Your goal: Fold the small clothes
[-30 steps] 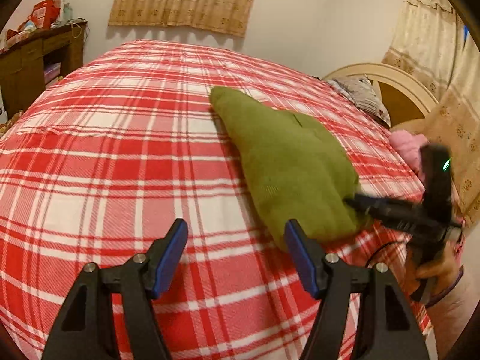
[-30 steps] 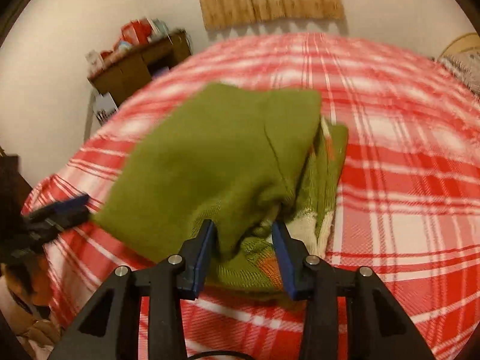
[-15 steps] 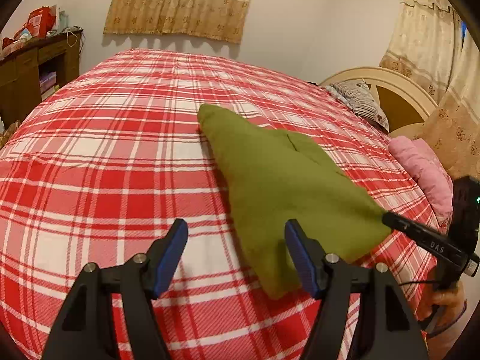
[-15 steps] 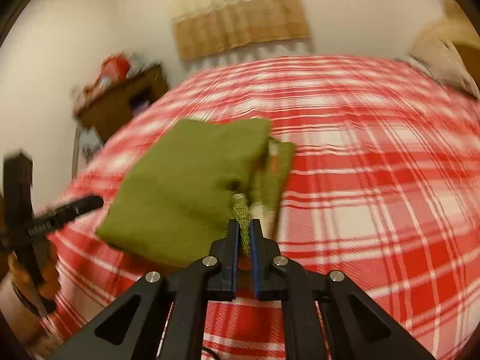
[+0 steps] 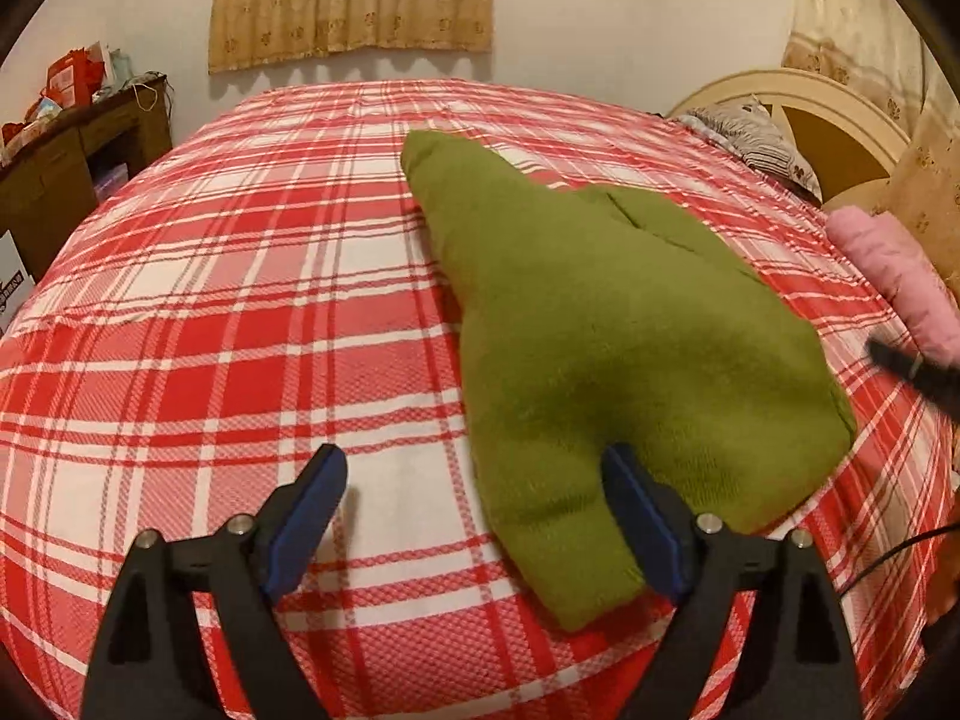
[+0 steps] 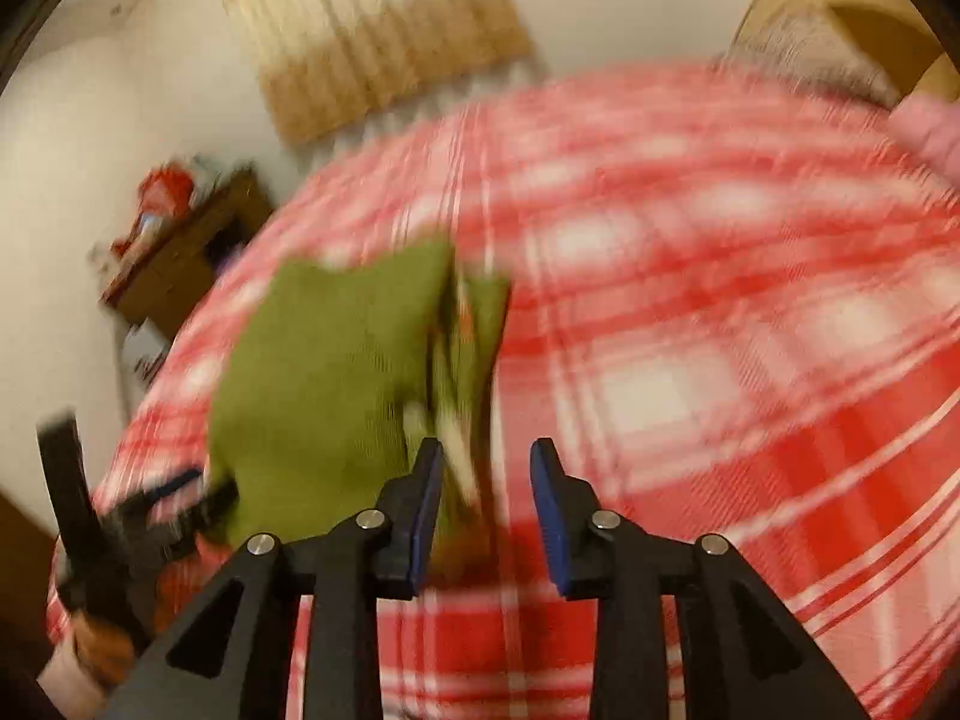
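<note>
Green garment [image 5: 600, 330] lies folded on the red plaid bed [image 5: 240, 300], near its front edge. Left gripper [image 5: 474, 516] fingers opening wide — near corner of the garment between them, not pinched. Right gripper [image 6: 487, 510] fingers opening, just right of the garment's edge — nothing held; view blurred.

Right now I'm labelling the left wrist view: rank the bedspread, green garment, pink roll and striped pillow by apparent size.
1. bedspread
2. green garment
3. pink roll and striped pillow: similar, both partly cut off, so unranked.
</note>
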Tool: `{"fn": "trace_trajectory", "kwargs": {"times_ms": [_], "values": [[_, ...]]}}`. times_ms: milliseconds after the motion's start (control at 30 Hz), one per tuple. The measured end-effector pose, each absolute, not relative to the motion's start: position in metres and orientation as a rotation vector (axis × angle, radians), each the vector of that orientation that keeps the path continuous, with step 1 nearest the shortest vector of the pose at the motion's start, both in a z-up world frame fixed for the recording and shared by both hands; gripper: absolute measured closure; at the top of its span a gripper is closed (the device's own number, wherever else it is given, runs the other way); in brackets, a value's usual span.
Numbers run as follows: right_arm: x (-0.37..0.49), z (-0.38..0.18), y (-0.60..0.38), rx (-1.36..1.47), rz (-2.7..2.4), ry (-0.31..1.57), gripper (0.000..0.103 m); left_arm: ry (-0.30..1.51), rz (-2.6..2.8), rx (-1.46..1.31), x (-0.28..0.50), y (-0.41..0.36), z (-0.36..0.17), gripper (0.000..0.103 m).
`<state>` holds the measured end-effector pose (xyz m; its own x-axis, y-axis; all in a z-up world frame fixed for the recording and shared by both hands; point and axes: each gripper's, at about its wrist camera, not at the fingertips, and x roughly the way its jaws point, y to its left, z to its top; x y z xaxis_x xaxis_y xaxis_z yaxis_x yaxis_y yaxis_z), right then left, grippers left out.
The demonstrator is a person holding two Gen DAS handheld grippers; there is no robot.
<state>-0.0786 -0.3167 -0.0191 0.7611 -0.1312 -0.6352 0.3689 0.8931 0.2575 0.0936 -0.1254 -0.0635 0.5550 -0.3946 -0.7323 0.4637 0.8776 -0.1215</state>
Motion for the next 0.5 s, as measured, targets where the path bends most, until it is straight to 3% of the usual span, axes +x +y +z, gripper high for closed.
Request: {"fn": "trace_trajectory", "kwargs": {"times_ms": [167, 433, 467, 500], "values": [[-0.041, 0.008, -0.272, 0.22, -0.194, 0.596, 0.07, 0.803, -0.464, 0.12, 0.095, -0.131, -0.041, 0.013], [0.035, -0.044, -0.253, 0.038, -0.247, 0.786, 0.071, 0.764, -0.41, 0.152, 0.129, -0.161, -0.027, 0.011], [0.038, -0.054, -0.258, 0.02, -0.288, 0.819, 0.07, 0.775, -0.41, 0.154, 0.132, -0.165, -0.03, 0.011], [0.04, -0.067, -0.27, 0.026, -0.319, 0.851, 0.057, 0.788, -0.413, 0.153, 0.136, -0.169, -0.033, 0.011]]}}
